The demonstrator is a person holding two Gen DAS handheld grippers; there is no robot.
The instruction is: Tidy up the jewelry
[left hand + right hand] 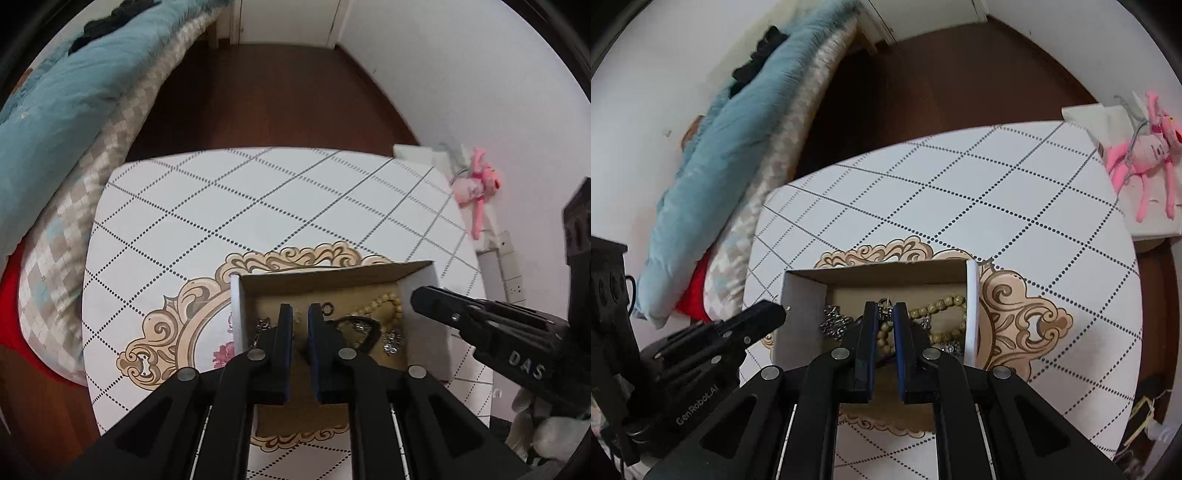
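Observation:
An open cardboard box (236, 310) (798, 295) stands on the patterned table and holds jewelry: a beige bead bracelet (388, 302) (942, 304), silver chains and charms (393, 341) (833, 323), and a small ring (327, 307). My left gripper (300, 310) hovers over the box's left part, jaws nearly closed with a narrow gap and nothing visible between them. My right gripper (885, 308) is over the box, jaws close together around a small silver pendant (885, 309). The right gripper also shows in the left wrist view (417, 299), at the box's right wall.
The white table (258, 206) has a dotted diamond pattern and a gold ornament print. A bed with a teal blanket (66, 110) lies to the left. A pink plush toy (1145, 147) lies on a white box at the right. Dark wooden floor lies beyond.

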